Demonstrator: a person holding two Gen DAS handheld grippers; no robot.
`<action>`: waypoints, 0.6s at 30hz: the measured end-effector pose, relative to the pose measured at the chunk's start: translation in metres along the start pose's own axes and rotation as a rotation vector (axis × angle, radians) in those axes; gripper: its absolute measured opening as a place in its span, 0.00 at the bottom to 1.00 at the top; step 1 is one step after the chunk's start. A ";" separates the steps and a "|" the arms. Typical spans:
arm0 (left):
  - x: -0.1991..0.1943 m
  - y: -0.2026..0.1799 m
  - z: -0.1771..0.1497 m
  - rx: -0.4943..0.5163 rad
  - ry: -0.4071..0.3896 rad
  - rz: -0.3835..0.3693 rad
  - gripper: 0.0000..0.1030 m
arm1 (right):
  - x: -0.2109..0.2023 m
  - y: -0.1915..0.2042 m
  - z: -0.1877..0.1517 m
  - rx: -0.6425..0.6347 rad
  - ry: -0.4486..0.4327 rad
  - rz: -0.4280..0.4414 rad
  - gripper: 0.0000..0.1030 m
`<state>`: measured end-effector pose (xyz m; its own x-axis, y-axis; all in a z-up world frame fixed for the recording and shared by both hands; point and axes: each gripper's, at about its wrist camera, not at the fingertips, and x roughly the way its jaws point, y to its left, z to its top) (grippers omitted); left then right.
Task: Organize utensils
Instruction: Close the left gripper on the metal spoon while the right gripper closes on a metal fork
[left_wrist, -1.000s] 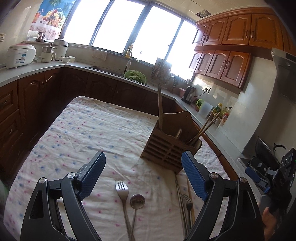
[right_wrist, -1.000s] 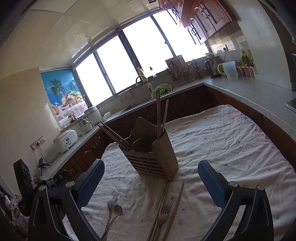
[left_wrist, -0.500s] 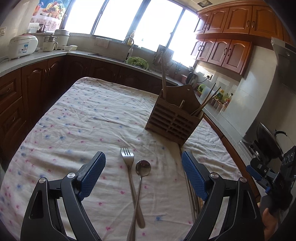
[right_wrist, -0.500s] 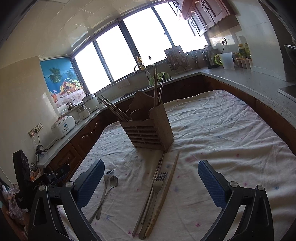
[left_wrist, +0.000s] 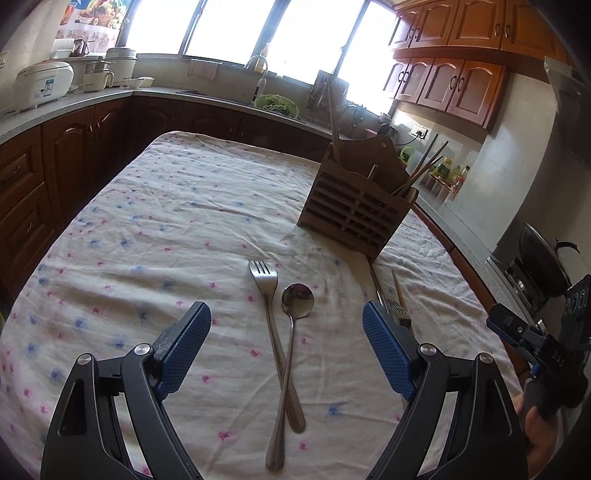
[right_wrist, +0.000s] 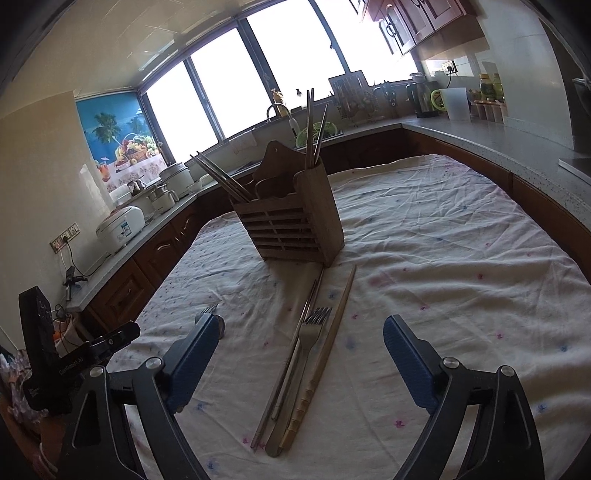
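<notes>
**Both grippers above loose utensils**

The left gripper (left_wrist: 286, 325) stands wide apart, empty, over a crossed fork (left_wrist: 271, 310) and spoon (left_wrist: 293, 325). The right gripper (right_wrist: 299, 339), jaws just narrowed yet apart, frames a second fork (right_wrist: 308, 343) and chopsticks (right_wrist: 325, 354). The wooden holder (right_wrist: 291, 225) stands beyond on the tablecloth (right_wrist: 443, 258).

Only one marking reads clearly: the white letters "DAS" on the black bracket (left_wrist: 554, 360), low and far right of my left claw (left_wrist: 286, 321). Far ahead and left of that claw, the white rice cooker (left_wrist: 42, 86) carries a blue-and-white label, too small to read. Left of my right claw (right_wrist: 299, 334), whose jaws have just been narrowing with nothing gripped, another bracket (right_wrist: 74, 365) bears white print I cannot make out.
</notes>
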<state>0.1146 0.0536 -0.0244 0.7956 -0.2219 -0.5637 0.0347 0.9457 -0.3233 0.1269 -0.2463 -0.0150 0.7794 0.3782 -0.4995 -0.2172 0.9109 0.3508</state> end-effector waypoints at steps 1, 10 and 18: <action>0.001 -0.001 0.000 0.006 0.004 0.000 0.84 | 0.002 0.000 0.000 -0.001 0.006 0.001 0.82; 0.022 -0.006 0.003 0.058 0.077 -0.009 0.74 | 0.021 0.001 -0.002 0.000 0.070 0.007 0.62; 0.051 -0.025 0.012 0.172 0.162 -0.023 0.58 | 0.044 0.003 0.001 -0.005 0.134 0.023 0.49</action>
<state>0.1614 0.0213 -0.0358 0.6867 -0.2657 -0.6767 0.1653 0.9635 -0.2107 0.1608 -0.2269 -0.0347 0.6887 0.4170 -0.5931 -0.2373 0.9026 0.3591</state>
